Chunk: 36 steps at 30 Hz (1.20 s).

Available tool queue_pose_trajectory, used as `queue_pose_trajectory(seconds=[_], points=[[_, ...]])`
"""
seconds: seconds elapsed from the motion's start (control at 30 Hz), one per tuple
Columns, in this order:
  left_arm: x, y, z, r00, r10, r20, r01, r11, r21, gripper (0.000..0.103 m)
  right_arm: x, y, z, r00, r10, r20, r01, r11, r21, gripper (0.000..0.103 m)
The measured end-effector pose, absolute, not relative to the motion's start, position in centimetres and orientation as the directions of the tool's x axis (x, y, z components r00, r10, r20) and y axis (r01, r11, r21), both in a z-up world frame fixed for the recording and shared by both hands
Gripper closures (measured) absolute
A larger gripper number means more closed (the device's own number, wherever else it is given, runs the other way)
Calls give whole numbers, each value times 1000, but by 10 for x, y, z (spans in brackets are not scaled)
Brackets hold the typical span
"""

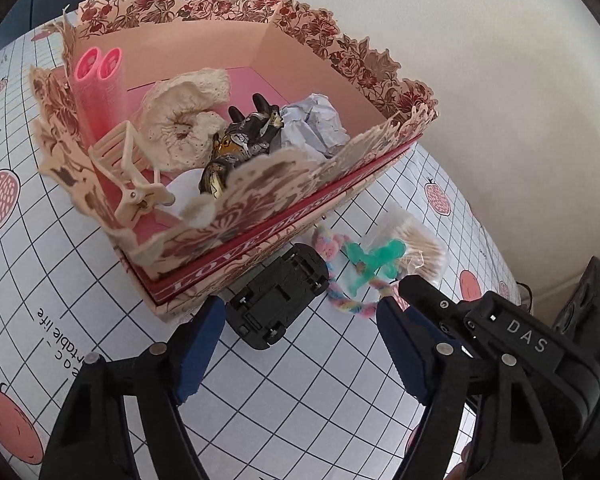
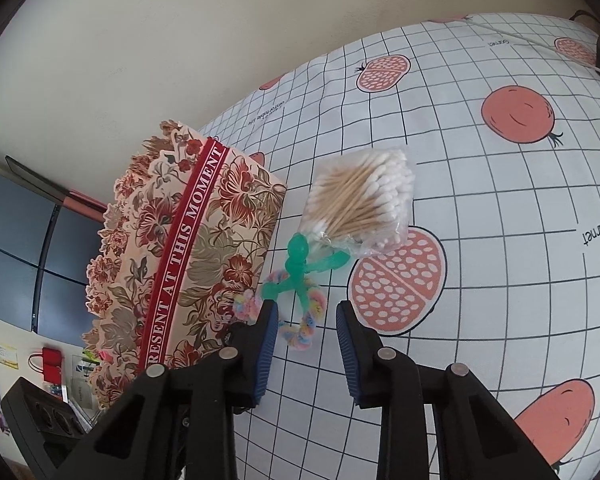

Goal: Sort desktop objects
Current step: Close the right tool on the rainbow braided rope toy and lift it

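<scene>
My left hand-held gripper (image 1: 300, 320) hangs over the desk (image 1: 300, 400) with its fingers spread wide and nothing between them. Just ahead of its fingertips lies a black toy car (image 1: 274, 300), belly up, its far end tucked against the near wall of the floral gift box (image 1: 236, 248). Beyond the car, inside the box, I see two pink hair rollers (image 1: 100, 92) standing at the far left corner, a cream claw clip (image 1: 132, 172) in front of them, a cream lace scrunchie (image 1: 184, 120), a dark figurine with gold markings (image 1: 240, 140) and a crumpled ball of paper (image 1: 314, 124) toward the right. Ahead and to the right of this gripper, a pastel pipe-cleaner loop (image 1: 340, 280) lies on the desk with a green stretchy figure (image 1: 374, 258) resting on it, and a clear bag of cotton swabs (image 1: 414, 244) sits just past them. My right hand-held gripper (image 2: 306, 344) is also spread apart and holds nothing; its left fingertip sits right by the pastel pipe-cleaner loop (image 2: 300, 320). The green stretchy figure (image 2: 300, 268) lies straight ahead of it, overlapping the loop, with the bag of cotton swabs (image 2: 364, 200) further ahead, touching the figure's upper limb. The floral gift box (image 2: 188, 248) stands to the left of this gripper, close beside the loop.
</scene>
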<state>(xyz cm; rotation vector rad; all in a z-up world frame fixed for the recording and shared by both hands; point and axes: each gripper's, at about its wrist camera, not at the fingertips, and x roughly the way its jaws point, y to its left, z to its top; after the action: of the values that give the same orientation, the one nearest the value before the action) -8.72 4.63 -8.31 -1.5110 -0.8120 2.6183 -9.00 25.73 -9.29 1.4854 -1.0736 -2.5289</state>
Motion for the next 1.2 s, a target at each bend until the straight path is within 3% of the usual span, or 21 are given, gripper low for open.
queue_pose_trajectory(seconds=[0.23,0.3,0.4,1.2], points=[[-87,37,-84,-525,297,-797,275,-828,-490,27,-93,254,-107,-528,-363,-768,-334,-743,581,77],[-85,34,-85,-521,304,-798,286,-818,-499,27,-94,252,-110,-528,-375,-762,-336,-732,593,89],[-85,32,-86,-511,313,-800,293,-812,-505,27,-95,251,-112,-535,-372,-759,-345,-724,598,93],[-93,40,-84,-493,290,-820,263,-849,-458,27,-64,317,-41,-675,-204,-709,-349,-759,550,95]])
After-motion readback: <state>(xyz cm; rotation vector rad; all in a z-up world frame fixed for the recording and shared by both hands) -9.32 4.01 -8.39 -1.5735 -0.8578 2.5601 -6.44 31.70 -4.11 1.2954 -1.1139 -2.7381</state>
